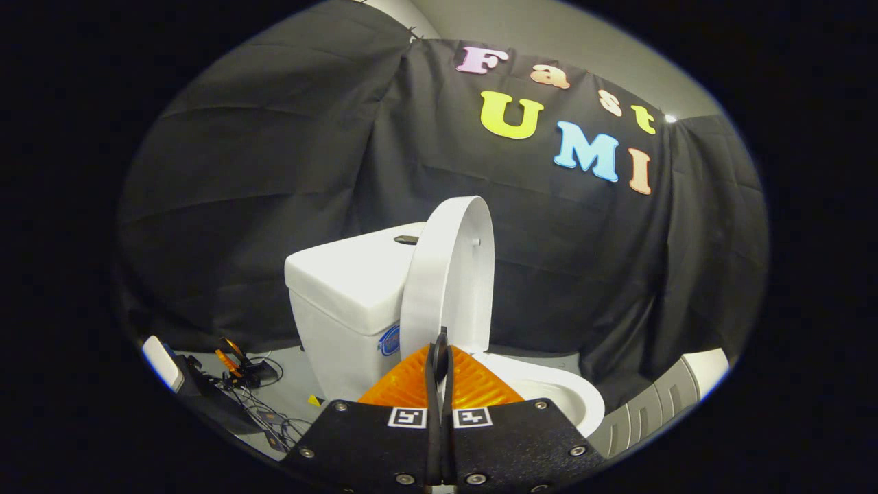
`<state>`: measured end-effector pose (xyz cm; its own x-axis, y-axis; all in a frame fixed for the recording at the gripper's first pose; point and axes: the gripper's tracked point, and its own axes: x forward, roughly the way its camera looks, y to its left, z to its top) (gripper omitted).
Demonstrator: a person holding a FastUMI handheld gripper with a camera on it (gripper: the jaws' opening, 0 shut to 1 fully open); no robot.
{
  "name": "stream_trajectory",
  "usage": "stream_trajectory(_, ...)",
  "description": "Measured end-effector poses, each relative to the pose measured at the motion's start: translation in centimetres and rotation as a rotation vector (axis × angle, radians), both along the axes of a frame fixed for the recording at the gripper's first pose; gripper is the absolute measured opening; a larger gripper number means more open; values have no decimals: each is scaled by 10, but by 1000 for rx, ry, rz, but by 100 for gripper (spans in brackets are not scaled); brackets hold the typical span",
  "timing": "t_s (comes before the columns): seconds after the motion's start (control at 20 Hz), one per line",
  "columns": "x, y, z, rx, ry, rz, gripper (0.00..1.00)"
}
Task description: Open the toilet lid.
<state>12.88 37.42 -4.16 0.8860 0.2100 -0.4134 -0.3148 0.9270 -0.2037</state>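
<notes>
The gripper (439, 357) sits nearest with its fingers pressed together, nothing between them. Just beyond the tips the lid (449, 274) stands raised, near upright, against the tank (343, 288) on its left, with the open bowl (562, 394) to the right. Cables (254, 391) lie on the floor far left, and black cloth (274, 171) hangs behind.

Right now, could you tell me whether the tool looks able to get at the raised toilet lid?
Probably yes: the tool, fingers shut, sits just before the upright toilet lid, with nothing between them.
</notes>
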Motion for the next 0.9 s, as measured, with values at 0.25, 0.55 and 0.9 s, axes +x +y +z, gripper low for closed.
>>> stream_trajectory(0.25, 2, 0, -5, 44, -13, 75, 8)
stream_trajectory(0.55, -4, -17, 28, 102, -77, 153, 94)
stream_trajectory(0.9, -16, -89, 78, 200, -195, 99, 95)
